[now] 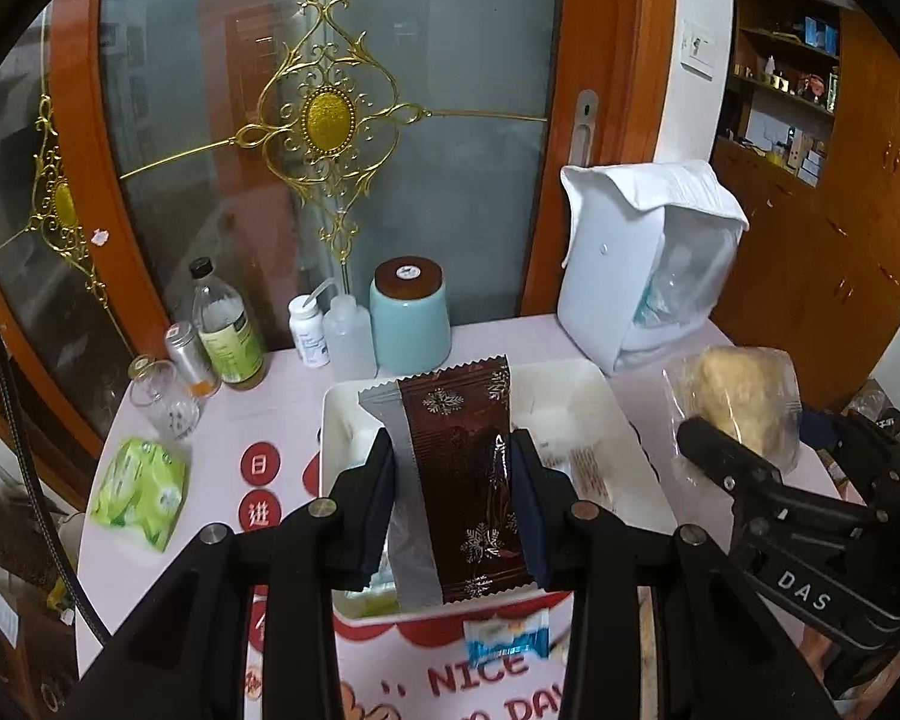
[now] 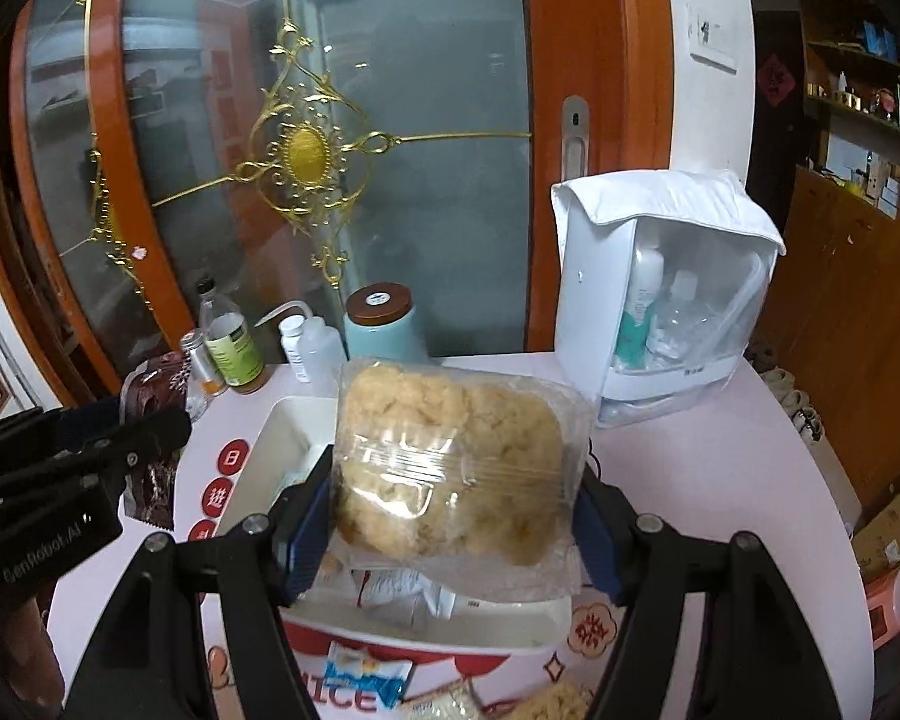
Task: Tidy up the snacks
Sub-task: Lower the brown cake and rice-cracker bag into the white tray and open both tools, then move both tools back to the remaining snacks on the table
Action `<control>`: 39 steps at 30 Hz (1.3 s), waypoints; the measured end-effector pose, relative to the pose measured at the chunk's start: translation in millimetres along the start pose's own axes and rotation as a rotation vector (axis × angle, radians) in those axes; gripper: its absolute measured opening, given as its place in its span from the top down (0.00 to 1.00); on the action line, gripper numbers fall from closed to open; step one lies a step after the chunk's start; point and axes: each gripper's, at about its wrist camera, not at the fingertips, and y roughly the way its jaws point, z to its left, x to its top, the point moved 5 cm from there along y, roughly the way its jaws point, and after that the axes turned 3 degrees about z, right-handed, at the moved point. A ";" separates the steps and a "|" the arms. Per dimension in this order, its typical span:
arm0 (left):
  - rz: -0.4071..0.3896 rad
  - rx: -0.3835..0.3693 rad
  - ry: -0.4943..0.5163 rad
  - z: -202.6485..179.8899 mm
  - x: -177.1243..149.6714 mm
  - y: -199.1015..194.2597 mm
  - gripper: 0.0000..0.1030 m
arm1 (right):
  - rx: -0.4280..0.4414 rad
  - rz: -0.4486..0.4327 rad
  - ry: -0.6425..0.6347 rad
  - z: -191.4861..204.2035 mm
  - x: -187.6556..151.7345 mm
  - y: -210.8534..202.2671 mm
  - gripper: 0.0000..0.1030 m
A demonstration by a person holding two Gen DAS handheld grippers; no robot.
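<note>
My left gripper (image 1: 455,480) is shut on a dark brown snack packet with snowflake print (image 1: 459,468) and holds it above the white tray (image 1: 642,480). My right gripper (image 2: 456,510) is shut on a clear bag of pale crispy snack (image 2: 456,468), also above the tray (image 2: 270,426). The tray holds several white wrapped snacks (image 2: 402,594). The right gripper with its bag (image 1: 738,402) shows at the right of the left wrist view. The left gripper with the brown packet (image 2: 156,396) shows at the left of the right wrist view.
A blue-white small packet (image 1: 504,639) lies on the pink table in front of the tray. Bottles (image 1: 228,336), a teal canister (image 1: 411,318), a glass (image 1: 162,396) and a green tissue pack (image 1: 138,489) stand at back left. A white storage box (image 1: 648,264) stands at back right.
</note>
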 end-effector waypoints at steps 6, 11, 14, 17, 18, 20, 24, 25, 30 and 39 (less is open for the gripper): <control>0.031 0.049 -0.011 3.6 14.7 39.9 0.62 | 0.029 0.116 0.038 -6.6 3.8 53.2 0.27; 0.064 0.065 -0.005 7.1 8.5 65.1 0.06 | -0.035 0.158 0.026 -10.2 -6.4 83.2 0.19; 0.101 0.084 0.000 9.8 1.9 76.2 0.06 | -0.044 0.157 0.018 -10.8 -11.9 83.1 0.16; 0.121 0.083 -0.008 13.5 -4.5 80.2 0.06 | -0.043 0.159 0.012 -12.8 -15.1 79.6 0.16; 0.122 0.086 -0.009 15.0 -6.4 80.3 0.06 | -0.045 0.157 0.008 -13.5 -15.7 77.9 0.16; 0.122 0.088 -0.011 17.3 -9.1 78.8 0.06 | -0.053 0.164 0.005 -16.0 -17.6 77.0 0.16; 0.118 0.083 -0.018 19.0 -12.3 72.7 0.06 | -0.050 0.174 0.023 -22.3 -24.3 70.2 0.16; 0.117 0.085 -0.017 18.8 -13.4 70.4 0.06 | -0.050 0.175 0.026 -23.2 -25.7 68.6 0.16; 0.113 0.085 -0.005 13.7 -19.0 57.2 0.06 | -0.050 0.172 0.029 -25.7 -33.8 52.2 0.16; 0.098 0.081 0.002 6.8 -32.1 25.3 0.06 | -0.038 0.135 0.021 -27.1 -46.7 6.9 0.16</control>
